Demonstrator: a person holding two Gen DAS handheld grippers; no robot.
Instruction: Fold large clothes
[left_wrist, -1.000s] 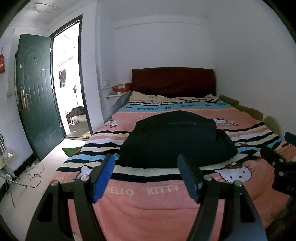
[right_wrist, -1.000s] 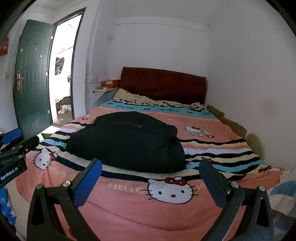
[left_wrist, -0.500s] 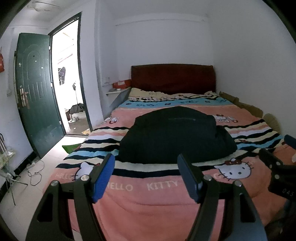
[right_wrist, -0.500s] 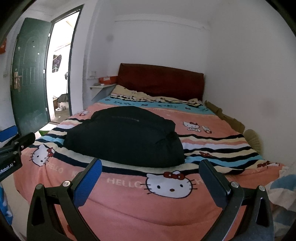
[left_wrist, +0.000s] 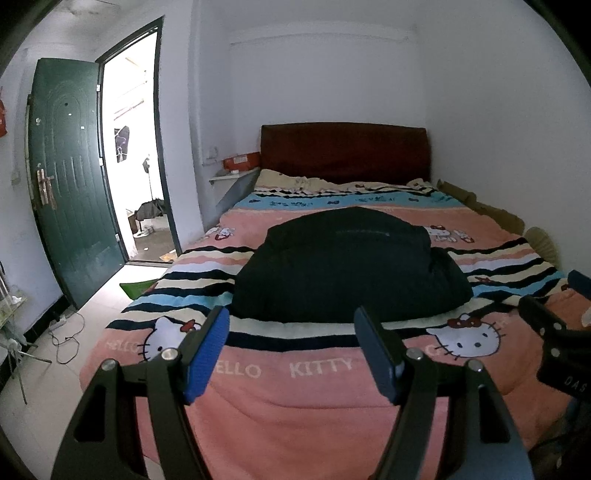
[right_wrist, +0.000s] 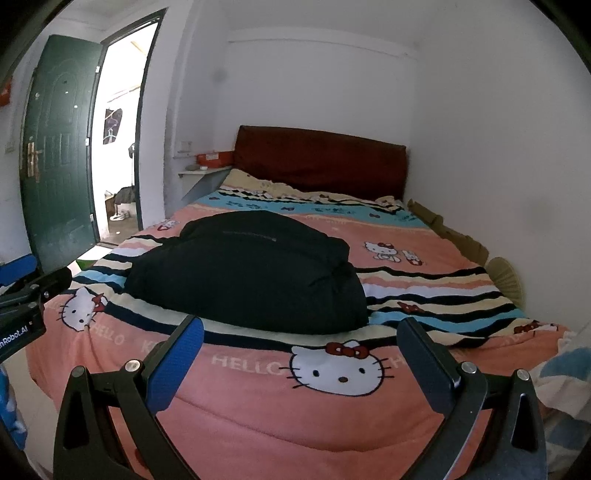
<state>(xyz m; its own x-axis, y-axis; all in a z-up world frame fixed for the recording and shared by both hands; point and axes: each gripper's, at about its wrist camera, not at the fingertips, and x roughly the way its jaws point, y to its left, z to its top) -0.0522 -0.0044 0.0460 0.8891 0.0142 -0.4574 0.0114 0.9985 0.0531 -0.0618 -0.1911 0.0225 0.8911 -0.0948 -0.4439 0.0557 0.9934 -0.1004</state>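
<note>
A bulky black garment (left_wrist: 347, 266) lies in a folded heap in the middle of the bed; it also shows in the right wrist view (right_wrist: 251, 273). My left gripper (left_wrist: 291, 332) is open and empty, held back over the foot of the bed, short of the garment. My right gripper (right_wrist: 301, 339) is open and empty, also over the foot of the bed. Each gripper shows at the edge of the other's view: the right one (left_wrist: 554, 332) and the left one (right_wrist: 26, 288).
The bed carries a pink striped Hello Kitty cover (left_wrist: 295, 387) and a dark red headboard (left_wrist: 343, 151). A green door (left_wrist: 70, 177) stands open at the left, with cables on the floor (left_wrist: 62, 332). The white wall (right_wrist: 498, 147) runs along the bed's right side.
Both grippers have drawn back slightly and risen, so the garment sits a little farther off. The jaws have stayed open and the garment has not moved.
</note>
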